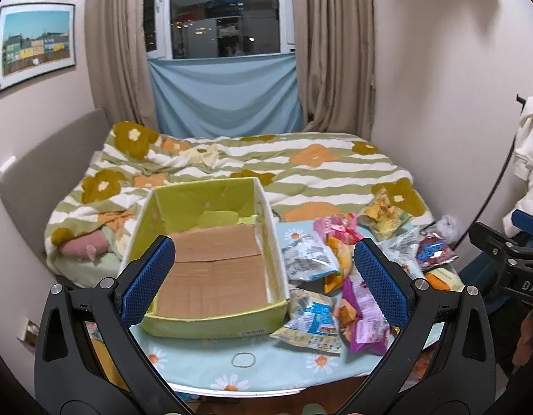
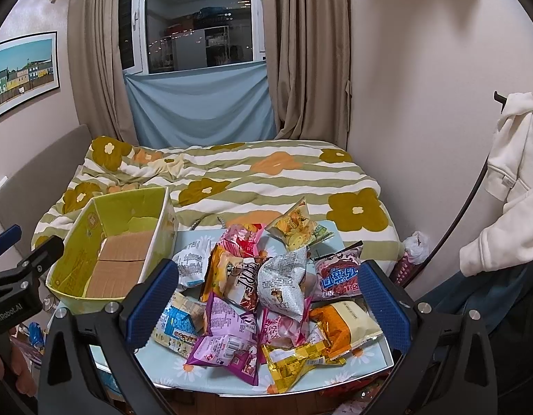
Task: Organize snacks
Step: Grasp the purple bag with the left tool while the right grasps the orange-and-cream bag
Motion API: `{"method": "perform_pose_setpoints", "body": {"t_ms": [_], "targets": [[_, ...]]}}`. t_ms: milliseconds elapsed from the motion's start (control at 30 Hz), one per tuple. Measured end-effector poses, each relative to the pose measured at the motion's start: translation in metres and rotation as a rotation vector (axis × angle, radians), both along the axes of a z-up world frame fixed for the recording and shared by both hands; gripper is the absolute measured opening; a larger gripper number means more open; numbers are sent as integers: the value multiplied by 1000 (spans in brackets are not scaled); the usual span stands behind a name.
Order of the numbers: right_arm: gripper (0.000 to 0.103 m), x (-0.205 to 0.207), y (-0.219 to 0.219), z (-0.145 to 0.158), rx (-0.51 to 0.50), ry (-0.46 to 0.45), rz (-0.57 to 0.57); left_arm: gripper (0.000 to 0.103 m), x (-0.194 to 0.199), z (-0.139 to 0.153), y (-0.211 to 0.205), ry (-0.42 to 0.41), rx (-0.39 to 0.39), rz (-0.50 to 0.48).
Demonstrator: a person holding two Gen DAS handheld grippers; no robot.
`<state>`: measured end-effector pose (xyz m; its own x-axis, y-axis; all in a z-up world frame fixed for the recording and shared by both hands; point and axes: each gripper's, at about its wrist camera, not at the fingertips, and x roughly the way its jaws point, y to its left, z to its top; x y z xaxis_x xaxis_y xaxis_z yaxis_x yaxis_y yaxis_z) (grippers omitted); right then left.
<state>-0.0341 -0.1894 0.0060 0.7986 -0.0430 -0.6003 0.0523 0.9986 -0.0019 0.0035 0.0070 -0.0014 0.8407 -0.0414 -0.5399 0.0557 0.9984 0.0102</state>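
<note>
An open yellow-green cardboard box (image 1: 211, 321) with a bare brown bottom sits on the small table; it also shows at left in the right wrist view (image 2: 76, 242). A pile of snack bags (image 2: 266, 294) lies to its right, also seen in the left wrist view (image 1: 321, 276). A purple bag (image 2: 225, 342) and a yellow bag (image 2: 294, 356) lie nearest the front edge. My left gripper (image 1: 266, 276) is open and empty, held in front of the box. My right gripper (image 2: 270, 297) is open and empty, held in front of the pile.
The table has a light blue daisy cloth (image 1: 266, 373) with a rubber band (image 1: 244, 359) on it. Behind it is a bed with a flowered striped blanket (image 1: 266, 162). A white hoodie (image 2: 508, 180) hangs at right. The other gripper shows at the right edge (image 1: 508, 259).
</note>
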Motion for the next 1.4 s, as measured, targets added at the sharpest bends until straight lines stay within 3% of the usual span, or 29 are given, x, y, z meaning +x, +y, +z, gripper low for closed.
{"method": "perform_pose_setpoints", "body": {"t_ms": [200,600,1000,1333,1400], "targets": [[103,-2,-12,6,-7,38,-45,103,15,-5,-7,54,12,-44],[103,-5,-78,-46,13,161,-96,103,38,-83,-60,268,-45,-163],[103,47,-137,-132,35,310,37,103,66,-179,-137,468,-23,-122],[100,74,-153,-185,41,387,134,103,83,-222,-160,519,55,-55],[99,77,-153,-192,36,395,161,99,86,-229,-164,527,67,-62]]}}
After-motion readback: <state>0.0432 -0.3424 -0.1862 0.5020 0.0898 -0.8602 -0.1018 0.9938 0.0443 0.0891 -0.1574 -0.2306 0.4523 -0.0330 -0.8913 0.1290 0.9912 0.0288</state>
